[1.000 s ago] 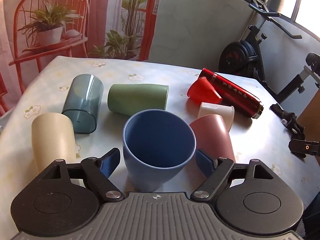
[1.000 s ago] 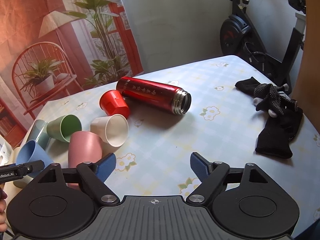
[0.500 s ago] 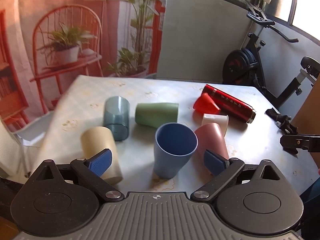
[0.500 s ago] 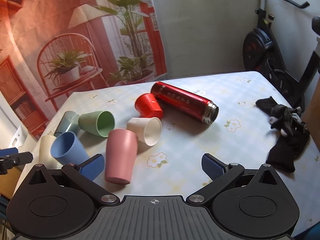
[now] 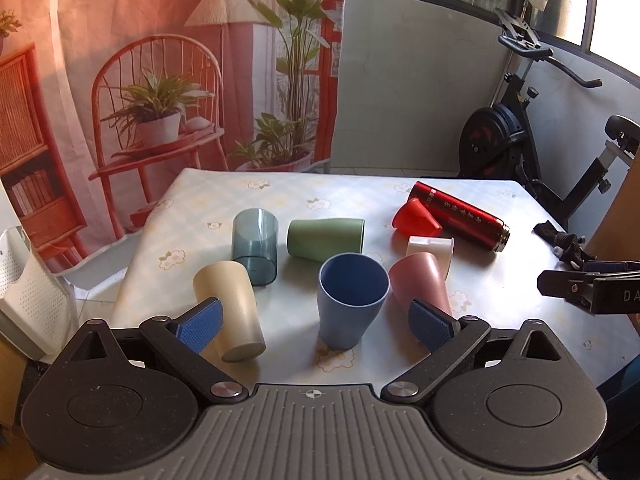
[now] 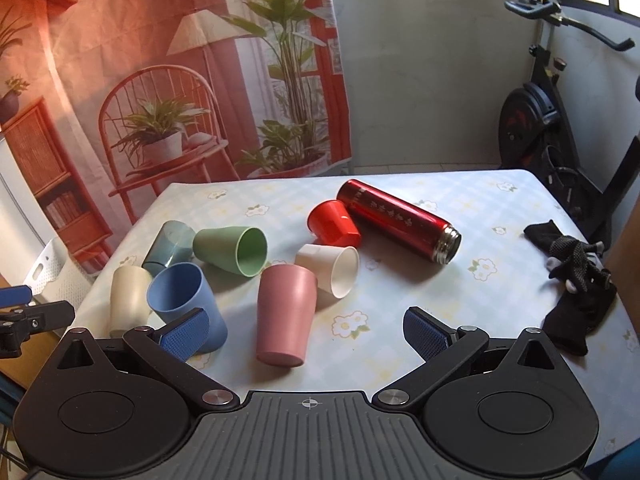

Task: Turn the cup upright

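Observation:
A blue cup stands upright on the table, mouth up; it also shows in the right wrist view. My left gripper is open and empty, drawn back from the blue cup with the fingers apart on either side. My right gripper is open and empty above the near table edge. A pink cup lies on its side just ahead of it. The cream cup, green cup, clear grey-blue cup, white cup and red cup all lie on their sides.
A red thermos lies on its side behind the cups. Black gloves lie at the table's right edge. The flowered tablecloth covers the table. A white perforated bin stands left of the table, an exercise bike behind.
Both grippers have pulled back and risen away from the table. The blue cup stays upright, now farther from my left gripper's open fingers. More of the table shows.

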Demonstrator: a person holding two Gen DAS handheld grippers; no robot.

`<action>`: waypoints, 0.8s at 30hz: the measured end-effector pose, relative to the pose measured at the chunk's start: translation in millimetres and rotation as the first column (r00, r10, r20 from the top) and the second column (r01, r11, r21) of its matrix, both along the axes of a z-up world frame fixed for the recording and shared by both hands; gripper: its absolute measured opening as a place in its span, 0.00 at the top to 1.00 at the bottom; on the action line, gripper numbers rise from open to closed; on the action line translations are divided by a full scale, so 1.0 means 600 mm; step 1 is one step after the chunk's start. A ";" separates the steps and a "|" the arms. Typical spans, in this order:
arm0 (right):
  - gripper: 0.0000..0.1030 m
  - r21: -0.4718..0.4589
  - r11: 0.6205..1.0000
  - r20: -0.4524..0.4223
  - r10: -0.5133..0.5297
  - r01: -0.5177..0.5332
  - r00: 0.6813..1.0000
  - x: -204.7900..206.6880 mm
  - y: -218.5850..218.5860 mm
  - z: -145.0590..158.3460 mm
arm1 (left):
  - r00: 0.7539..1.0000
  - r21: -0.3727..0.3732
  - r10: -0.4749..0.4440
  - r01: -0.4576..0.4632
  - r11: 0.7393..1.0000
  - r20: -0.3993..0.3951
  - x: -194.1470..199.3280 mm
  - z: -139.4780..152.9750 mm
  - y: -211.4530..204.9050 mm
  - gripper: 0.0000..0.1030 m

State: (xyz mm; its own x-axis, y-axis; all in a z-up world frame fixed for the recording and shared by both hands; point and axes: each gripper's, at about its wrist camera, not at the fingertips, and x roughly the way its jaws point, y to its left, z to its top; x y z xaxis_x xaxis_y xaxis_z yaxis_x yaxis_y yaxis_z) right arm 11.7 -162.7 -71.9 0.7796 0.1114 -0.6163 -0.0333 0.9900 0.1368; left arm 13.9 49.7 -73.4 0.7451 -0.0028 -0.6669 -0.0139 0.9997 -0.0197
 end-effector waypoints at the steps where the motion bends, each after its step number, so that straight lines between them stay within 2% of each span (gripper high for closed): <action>1: 0.00 -0.002 1.000 0.003 0.001 -0.001 1.000 -0.002 0.002 0.002 | 1.000 0.005 0.003 -0.003 1.000 0.010 -0.004 0.004 -0.002 0.03; 5: 0.00 -0.022 1.000 0.017 0.002 -0.002 1.000 -0.006 0.007 0.007 | 0.999 0.015 -0.018 0.018 1.000 0.046 -0.017 0.012 -0.013 0.03; 24: 0.00 -0.046 0.999 0.053 -0.009 0.012 0.999 -0.019 0.009 0.025 | 0.994 0.025 -0.037 0.035 0.999 0.102 -0.031 0.026 -0.020 0.03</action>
State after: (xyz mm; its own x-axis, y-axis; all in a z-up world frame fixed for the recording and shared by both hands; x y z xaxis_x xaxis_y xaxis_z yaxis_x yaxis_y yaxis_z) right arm 0.5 -157.1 -57.1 0.8121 0.0756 -0.5785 -0.0289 0.9956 0.0896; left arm -5.0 37.4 -57.9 0.8092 -0.0159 -0.5873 0.0229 0.9997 0.0045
